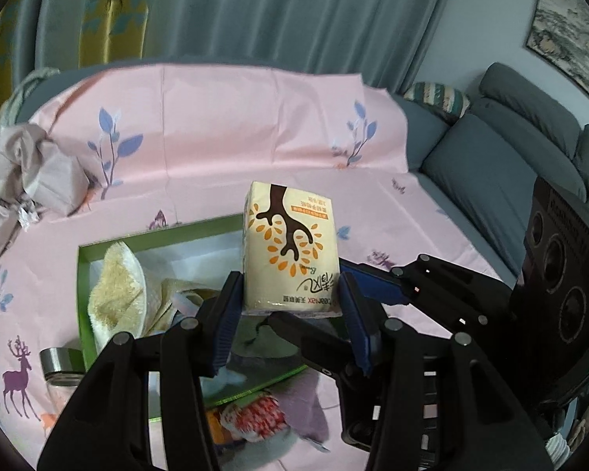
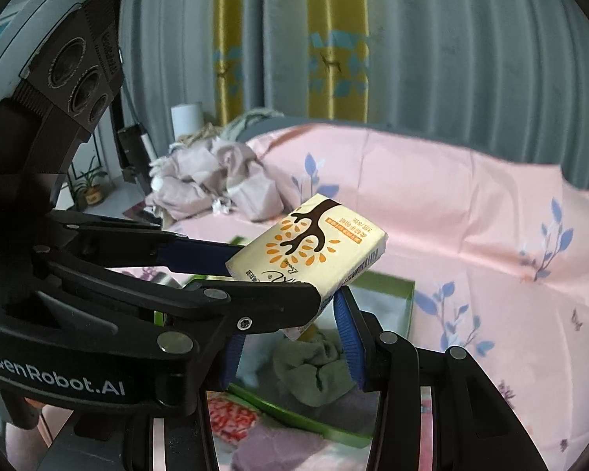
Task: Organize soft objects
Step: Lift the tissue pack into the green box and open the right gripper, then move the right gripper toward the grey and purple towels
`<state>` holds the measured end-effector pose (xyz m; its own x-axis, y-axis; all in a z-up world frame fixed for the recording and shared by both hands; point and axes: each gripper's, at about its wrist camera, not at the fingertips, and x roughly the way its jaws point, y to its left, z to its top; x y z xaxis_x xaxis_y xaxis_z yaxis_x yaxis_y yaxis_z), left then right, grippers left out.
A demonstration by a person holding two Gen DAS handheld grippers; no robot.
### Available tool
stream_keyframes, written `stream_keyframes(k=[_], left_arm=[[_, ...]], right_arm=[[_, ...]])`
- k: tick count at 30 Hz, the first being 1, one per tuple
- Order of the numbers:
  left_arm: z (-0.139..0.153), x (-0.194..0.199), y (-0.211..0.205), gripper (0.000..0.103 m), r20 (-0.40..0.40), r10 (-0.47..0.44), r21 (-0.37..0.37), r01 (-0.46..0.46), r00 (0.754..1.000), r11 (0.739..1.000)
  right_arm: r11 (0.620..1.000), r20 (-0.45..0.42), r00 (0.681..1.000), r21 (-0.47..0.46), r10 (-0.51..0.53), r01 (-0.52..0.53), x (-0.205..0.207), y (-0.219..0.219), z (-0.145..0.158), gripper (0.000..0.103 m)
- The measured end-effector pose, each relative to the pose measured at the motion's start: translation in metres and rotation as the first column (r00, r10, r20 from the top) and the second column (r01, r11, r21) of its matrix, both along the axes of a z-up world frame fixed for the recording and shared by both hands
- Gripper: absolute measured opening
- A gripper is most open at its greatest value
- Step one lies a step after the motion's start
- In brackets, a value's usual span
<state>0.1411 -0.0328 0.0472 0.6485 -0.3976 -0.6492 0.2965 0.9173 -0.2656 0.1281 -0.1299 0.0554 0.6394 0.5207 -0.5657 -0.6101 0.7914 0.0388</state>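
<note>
Now, left gripper (image 1: pixel 290 306): pads pinching the tissue pack (image 1: pixel 290 251), held above the green box (image 1: pixel 83 306).
Right gripper (image 2: pixel 290 343): fingers spread, just under the pack.

Premises: a private home, living room. A grey sofa (image 1: pixel 502 149) with thick cushions runs along the right wall, a striped throw pillow (image 1: pixel 438 96) in its corner. A landscape painting (image 1: pixel 569 35) hangs above it. Full-length grey curtains (image 1: pixel 294 11) with yellow patterned panels cover the far wall. A pink bedsheet (image 1: pixel 231 133) printed with leaves and deer is spread over the furniture. Crumpled clothing (image 2: pixel 212 180) lies heaped at one end. A potted plant (image 2: pixel 90 188) stands on the floor beyond.
</note>
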Motion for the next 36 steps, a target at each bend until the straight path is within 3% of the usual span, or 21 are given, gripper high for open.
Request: stream_keyframes(k=[8, 12, 14, 15, 17, 19, 24, 36], left_arm=[[-0.05, 0.041, 0.004, 0.049, -0.155, 0.022, -0.015, -0.025, 0.988, 1.0], [-0.065, 0.045, 0.003, 0.05, -0.189, 0.027, -0.005, -0.028, 0.982, 1.0], [-0.068, 0.045, 0.001, 0.057, -0.196, 0.03, 0.004, -0.03, 0.98, 1.0], [-0.069, 0.045, 0.001, 0.061, -0.197, 0.035, 0.011, -0.034, 0.98, 0.999], [-0.067, 0.043, 0.001, 0.08, -0.187, 0.048, 0.035, -0.042, 0.981, 0.998], [-0.062, 0.038, 0.002, 0.084, -0.171, 0.051, 0.051, -0.043, 0.984, 0.998], [-0.049, 0.021, 0.009, 0.102, -0.132, 0.07, 0.085, -0.059, 0.989, 0.995], [-0.028, -0.035, 0.02, 0.102, -0.052, 0.109, 0.115, -0.103, 0.993, 0.988]], right_arm=[[1.0, -0.144, 0.989, -0.004, -0.027, 0.027, 0.038, 0.005, -0.054, 0.046], [0.999, -0.189, 0.981, -0.019, -0.038, 0.035, 0.043, 0.005, -0.073, 0.046], [0.999, -0.205, 0.978, -0.03, -0.044, 0.038, 0.044, 0.005, -0.079, 0.047], [0.999, -0.213, 0.976, -0.034, -0.047, 0.041, 0.045, 0.005, -0.08, 0.048], [0.997, -0.213, 0.975, -0.055, -0.07, 0.06, 0.045, 0.005, -0.082, 0.057], [0.994, -0.214, 0.972, -0.068, -0.095, 0.082, 0.043, 0.004, -0.081, 0.063], [0.992, -0.188, 0.975, -0.066, -0.121, 0.11, 0.029, -0.004, -0.067, 0.065], [0.989, -0.114, 0.983, -0.063, -0.143, 0.136, -0.027, -0.016, -0.035, 0.066]])
